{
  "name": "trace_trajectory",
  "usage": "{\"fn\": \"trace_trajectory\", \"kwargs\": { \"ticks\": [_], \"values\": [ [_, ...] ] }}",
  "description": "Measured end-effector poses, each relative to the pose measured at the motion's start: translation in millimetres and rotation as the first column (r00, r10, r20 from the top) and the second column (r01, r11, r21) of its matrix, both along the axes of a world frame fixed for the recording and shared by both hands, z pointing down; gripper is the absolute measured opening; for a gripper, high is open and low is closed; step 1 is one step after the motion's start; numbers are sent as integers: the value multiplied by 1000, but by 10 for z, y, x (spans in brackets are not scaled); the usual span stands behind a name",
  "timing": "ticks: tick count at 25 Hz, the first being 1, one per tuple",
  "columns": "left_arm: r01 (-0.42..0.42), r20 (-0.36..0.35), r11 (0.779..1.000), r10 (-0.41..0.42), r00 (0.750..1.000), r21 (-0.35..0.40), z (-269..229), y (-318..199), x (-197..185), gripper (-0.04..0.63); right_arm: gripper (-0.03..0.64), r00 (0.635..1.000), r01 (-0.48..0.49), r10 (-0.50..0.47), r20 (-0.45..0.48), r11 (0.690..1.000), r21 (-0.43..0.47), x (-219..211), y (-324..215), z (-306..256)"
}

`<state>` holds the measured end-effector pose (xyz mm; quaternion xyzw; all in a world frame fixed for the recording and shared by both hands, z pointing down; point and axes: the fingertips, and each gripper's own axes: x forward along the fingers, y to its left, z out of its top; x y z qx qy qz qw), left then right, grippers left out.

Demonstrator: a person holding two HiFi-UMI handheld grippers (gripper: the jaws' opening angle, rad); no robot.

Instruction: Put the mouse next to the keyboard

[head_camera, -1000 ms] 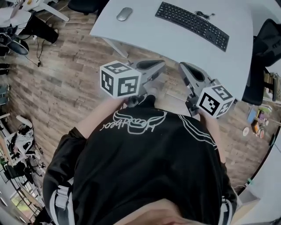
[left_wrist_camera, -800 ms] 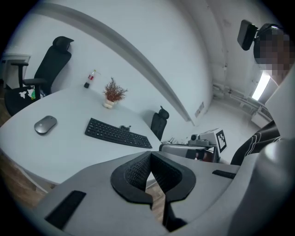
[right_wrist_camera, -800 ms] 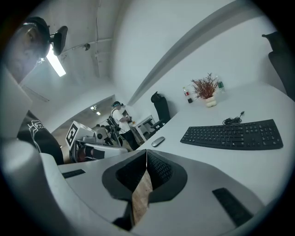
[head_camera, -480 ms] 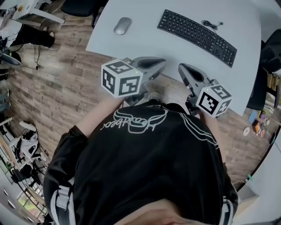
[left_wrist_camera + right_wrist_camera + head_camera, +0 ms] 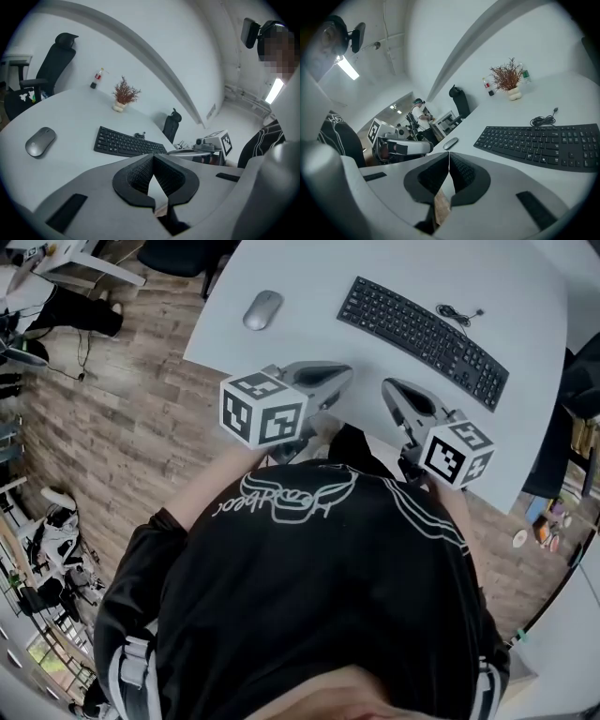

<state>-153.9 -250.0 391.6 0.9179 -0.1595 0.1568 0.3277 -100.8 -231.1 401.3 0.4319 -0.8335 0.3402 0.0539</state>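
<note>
A grey mouse (image 5: pixel 262 309) lies near the left end of the white desk (image 5: pixel 319 343); it also shows in the left gripper view (image 5: pixel 40 141) and the right gripper view (image 5: pixel 450 143). The black keyboard (image 5: pixel 424 329) lies slanted to its right, well apart from it (image 5: pixel 127 142) (image 5: pixel 543 143). My left gripper (image 5: pixel 345 374) hangs shut and empty over the desk's near edge. My right gripper (image 5: pixel 388 385) is beside it, also shut and empty. Both stand well short of the mouse and keyboard.
A small potted dried plant (image 5: pixel 124 95) and a little bottle (image 5: pixel 97 78) stand at the desk's far side. A black office chair (image 5: pixel 51 70) is beyond the desk's left end. The keyboard's cable (image 5: pixel 461 313) coils behind it. Wooden floor and clutter lie left (image 5: pixel 56 521).
Both grippers have moved forward toward the desk, now reaching over its near edge. The desk, mouse and keyboard sit lower and nearer in the head view. Jaws stayed shut.
</note>
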Motion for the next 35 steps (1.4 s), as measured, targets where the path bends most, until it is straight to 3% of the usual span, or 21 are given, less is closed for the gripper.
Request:
{"fn": "trace_trajectory", "kwargs": {
  "ticks": [10, 17, 26, 29, 35],
  "values": [
    [79, 65, 997, -78, 995, -19, 205, -625, 200, 8, 9, 998, 56, -56, 3, 997, -48, 257, -546, 157],
    [128, 177, 992, -125, 976, -3, 497, -1160, -82, 8, 9, 996, 82, -79, 30, 992, -95, 158, -965, 400],
    [170, 324, 984, -180, 929, 57, 660, -1382, -431, 9, 9, 991, 124, -116, 63, 983, -135, 178, -975, 632],
    [170, 388, 984, -178, 904, 54, 737, -1436, -602, 105, 9, 991, 134, -128, 49, 981, -144, 170, -987, 717],
    [124, 525, 988, -151, 838, 88, 806, -1620, -899, 207, 9, 988, 155, -154, 23, 977, -148, 161, -1015, 694]
  ]
}}
